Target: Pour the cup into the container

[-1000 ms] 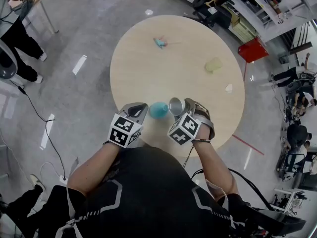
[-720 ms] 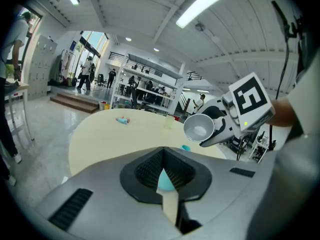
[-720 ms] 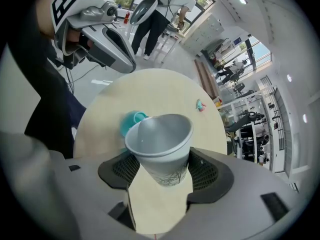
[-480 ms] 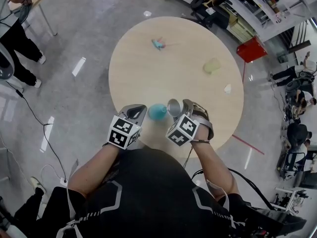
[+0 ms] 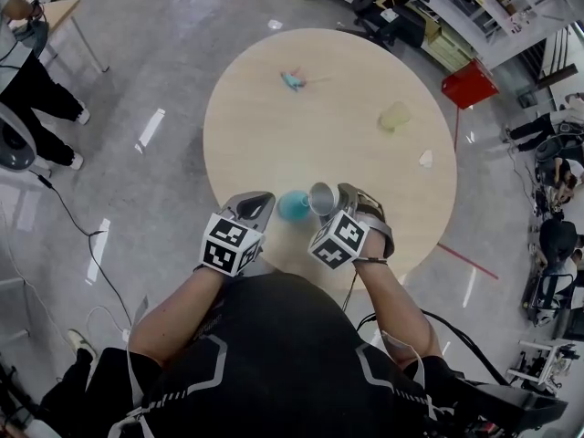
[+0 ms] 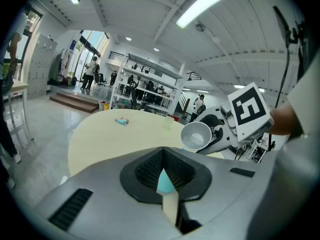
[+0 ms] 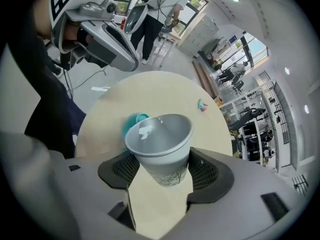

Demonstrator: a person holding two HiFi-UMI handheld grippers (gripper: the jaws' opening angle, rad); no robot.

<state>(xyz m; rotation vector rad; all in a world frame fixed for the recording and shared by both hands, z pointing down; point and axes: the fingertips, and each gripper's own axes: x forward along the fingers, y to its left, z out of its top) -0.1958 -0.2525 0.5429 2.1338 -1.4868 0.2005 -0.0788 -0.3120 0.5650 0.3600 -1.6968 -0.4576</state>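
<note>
The grey-white paper cup (image 7: 160, 144) sits between the jaws of the right gripper (image 5: 347, 203). It is tipped over, with its open mouth leaning toward the teal round container (image 5: 292, 206), which stands on the table just beside it. The container lies between the two grippers, close off the tip of the left gripper (image 5: 254, 206). All this is at the near edge of a round pale wooden table (image 5: 301, 144). Far across the top lie a small blue-and-pink object (image 5: 293, 80), a pale yellowish translucent lump (image 5: 394, 117) and a small white scrap (image 5: 424, 161), all well apart from the grippers. Around the table is a glossy grey floor (image 5: 155, 62), with a red box (image 5: 468, 89) past the far right rim, shelving (image 5: 456, 16) behind it, and a person in dark trousers (image 5: 32, 71) at the left edge. The right gripper's jaws are clamped on the cup's lower wall. The left gripper's jaws are drawn almost together, and a sliver of teal shows in the thin slit. Whether they pinch the container's rim cannot be told.
</note>
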